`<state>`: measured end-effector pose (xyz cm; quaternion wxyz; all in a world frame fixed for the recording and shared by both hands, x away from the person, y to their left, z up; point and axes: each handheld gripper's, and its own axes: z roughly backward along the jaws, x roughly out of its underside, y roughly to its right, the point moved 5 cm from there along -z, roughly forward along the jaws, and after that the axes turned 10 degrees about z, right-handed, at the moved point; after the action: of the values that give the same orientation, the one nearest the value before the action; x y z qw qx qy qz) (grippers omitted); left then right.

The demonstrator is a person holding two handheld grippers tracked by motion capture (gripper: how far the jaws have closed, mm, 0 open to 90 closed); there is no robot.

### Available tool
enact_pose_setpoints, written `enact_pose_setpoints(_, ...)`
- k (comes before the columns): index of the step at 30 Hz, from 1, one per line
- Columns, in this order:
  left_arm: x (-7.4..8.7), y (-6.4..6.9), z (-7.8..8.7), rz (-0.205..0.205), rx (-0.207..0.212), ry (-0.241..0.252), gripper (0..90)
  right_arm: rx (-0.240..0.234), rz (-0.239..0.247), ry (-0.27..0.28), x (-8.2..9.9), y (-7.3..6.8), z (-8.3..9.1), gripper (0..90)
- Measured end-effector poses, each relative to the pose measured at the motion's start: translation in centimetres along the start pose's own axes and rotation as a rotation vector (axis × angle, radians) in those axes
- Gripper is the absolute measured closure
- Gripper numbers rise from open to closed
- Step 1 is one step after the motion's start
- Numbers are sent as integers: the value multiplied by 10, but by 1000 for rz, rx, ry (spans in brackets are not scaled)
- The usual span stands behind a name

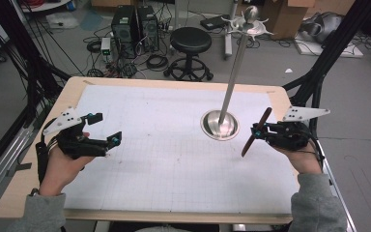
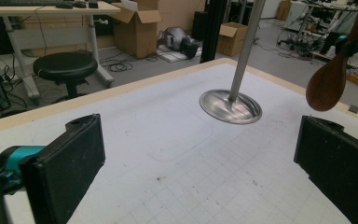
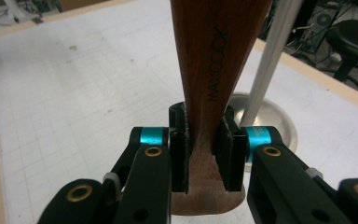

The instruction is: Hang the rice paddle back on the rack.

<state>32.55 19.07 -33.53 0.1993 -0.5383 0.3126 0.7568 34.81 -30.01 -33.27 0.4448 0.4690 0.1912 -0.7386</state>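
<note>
The right claw [image 1: 260, 129] is clamped on a wooden spoon [image 1: 255, 132], its jaws pinching the handle near one end, as the right gripper view makes plain; the spoon [image 3: 214, 70] hangs tilted above the desk [image 1: 174, 145], its long axis running from upper right down to lower left in the high view, bowl end lowest; just to its left stands a metal stand [image 1: 221, 124], a round base with a tall pole topped by hooks; the right hand is much the nearer to it, so any hanging would probably fall to that side; the left claw [image 1: 104, 129] hovers well apart at the far left, jaws spread wide and holding nothing.
</note>
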Motion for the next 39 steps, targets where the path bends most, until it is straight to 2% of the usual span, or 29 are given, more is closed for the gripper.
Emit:
enact_pose_setpoints(5, 1, 0, 0, -4, -6, -5, 23, 13, -24, 27, -8, 11, 10, 772)
enact_pose_setpoints(9, 3, -1, 0, -3, -8, -10, 22, 10, -22, 45, -18, 18, 17, 772)
enact_pose_setpoints(13, 3, -1, 2, -3, -10, -11, 23, 2, 0, 54, -30, 26, 21, 772)
enact_pose_setpoints(17, 4, -2, 4, -1, -16, -10, 22, -3, -6, 58, -43, 37, 27, 773)
enact_pose_setpoints(25, 6, -6, 13, 4, -32, -10, 23, -6, -10, 47, -58, 57, 30, 773)
enact_pose_setpoints(28, 6, -7, 15, 7, -36, -9, 23, -2, -8, 51, -61, 60, 30, 773)
enact_pose_setpoints(31, 7, -8, 18, 12, -42, -4, 22, -15, -24, 89, -65, 64, 29, 773)
enact_pose_setpoints(39, 8, -11, 23, 19, -53, -3, 23, -28, -25, 115, -74, 75, 31, 773)
